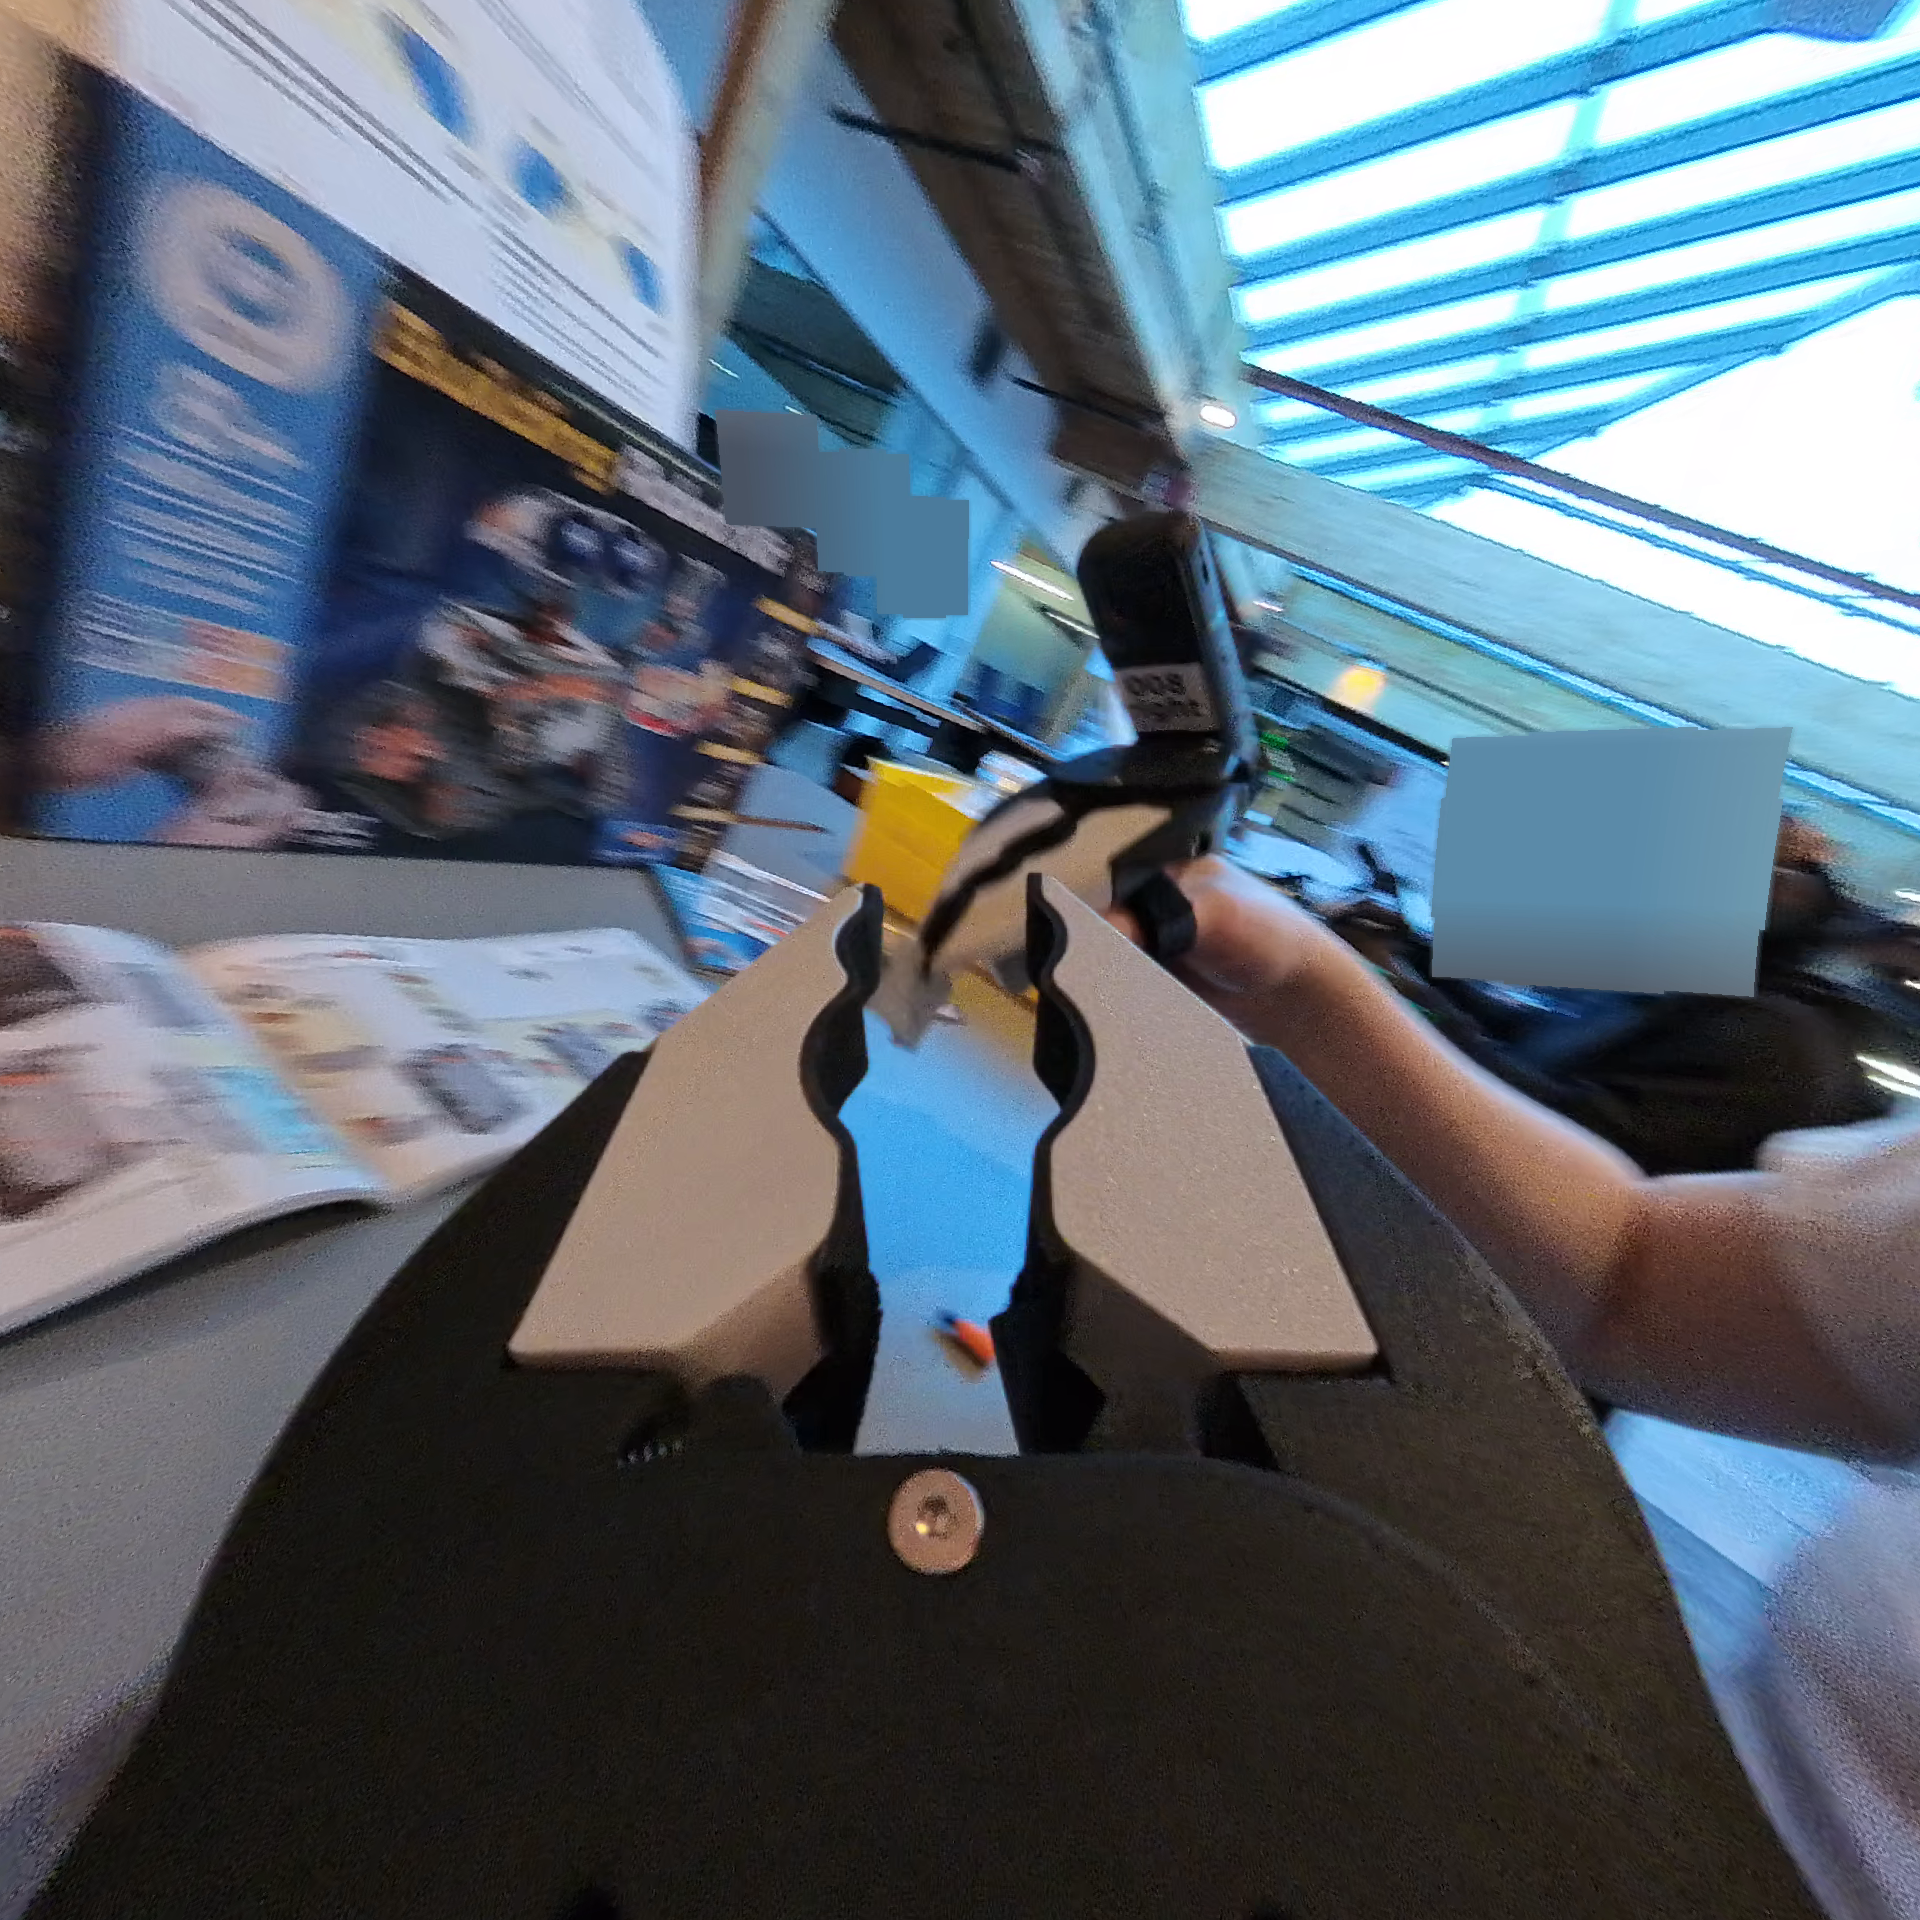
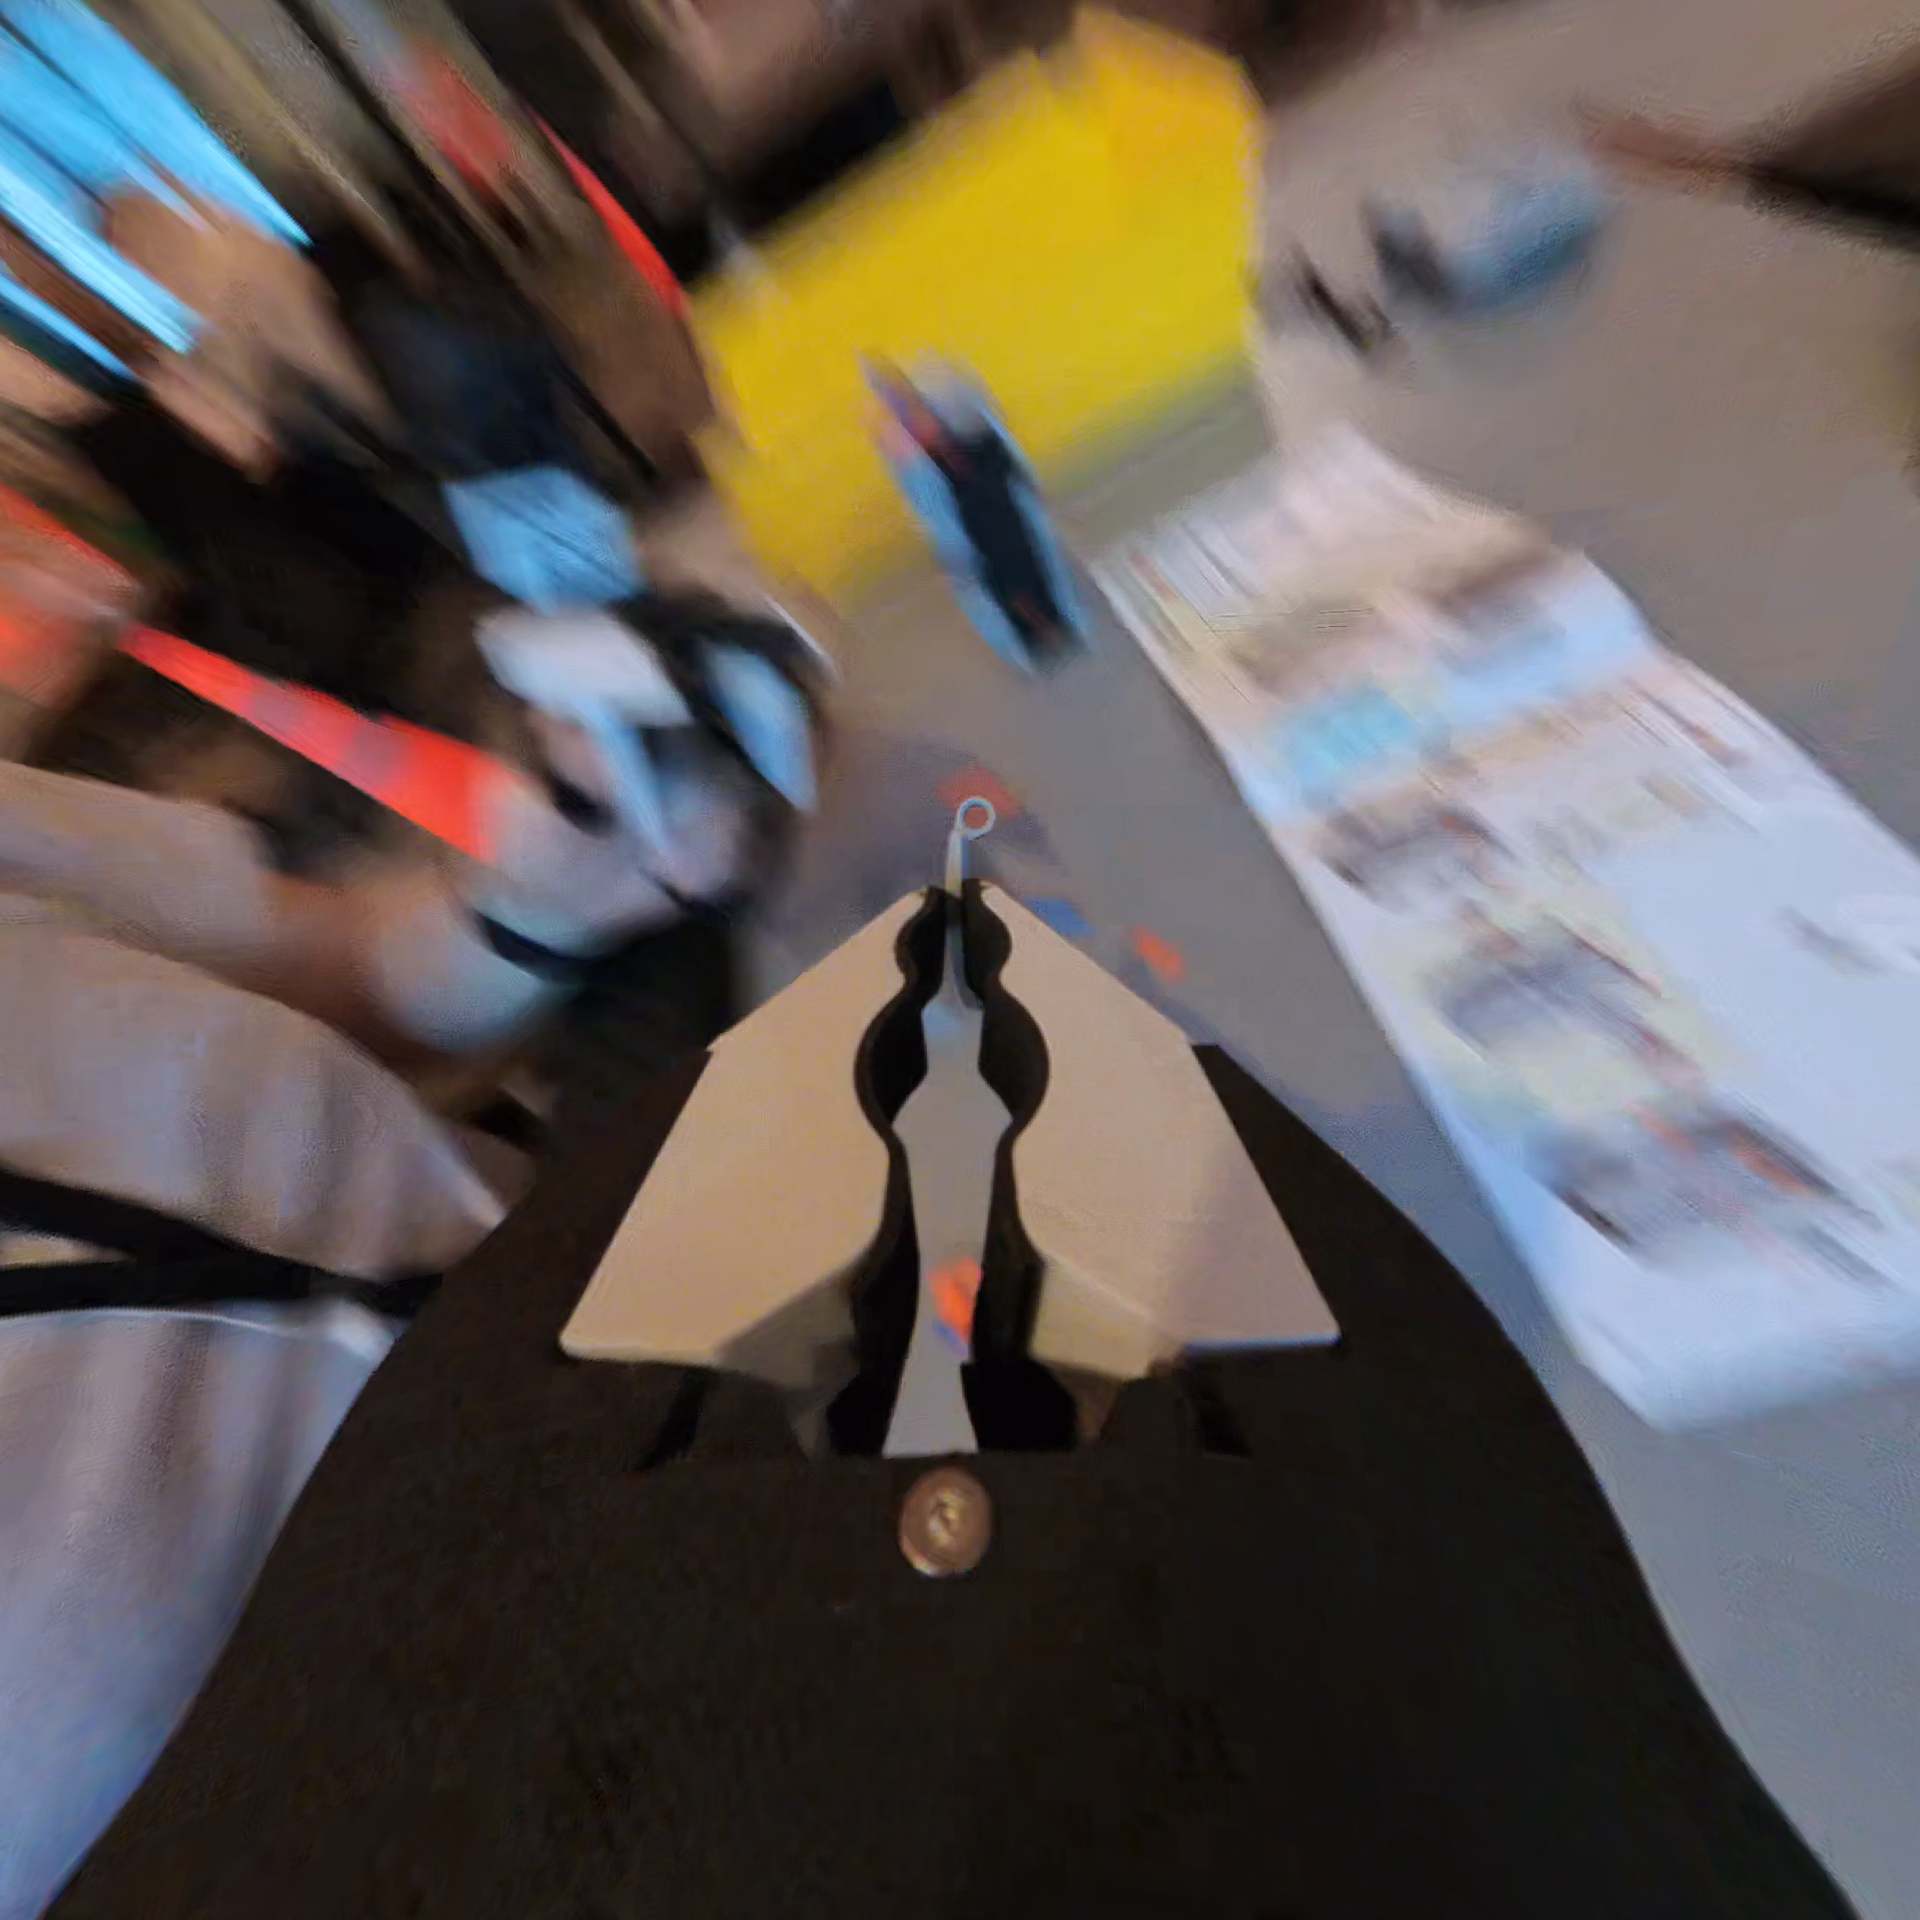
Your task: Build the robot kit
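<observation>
My left gripper (image 1: 951, 904) is open and empty, raised above the grey table (image 1: 187, 1455). Beyond its tips, a hand (image 1: 1226, 935) holds my right gripper (image 1: 914, 1013), tilted down to the left. In the right wrist view, my right gripper (image 2: 954, 899) is shut on a thin white piece with a small ring at its end (image 2: 971, 821), which sticks out past the fingertips. The left gripper (image 2: 634, 717) shows blurred at the left of that view. Small orange and blue pieces (image 2: 1153, 951) lie on the table below; one also shows in the left wrist view (image 1: 966, 1340).
An open magazine (image 1: 312, 1060) lies on the table; it is on the right in the right wrist view (image 2: 1558, 883). A yellow box (image 1: 904, 831) (image 2: 987, 312) stands farther back, with a dark blue packet (image 2: 987, 520) before it. Both views are motion-blurred. My right fingertips sit around 7 cm from my left ones.
</observation>
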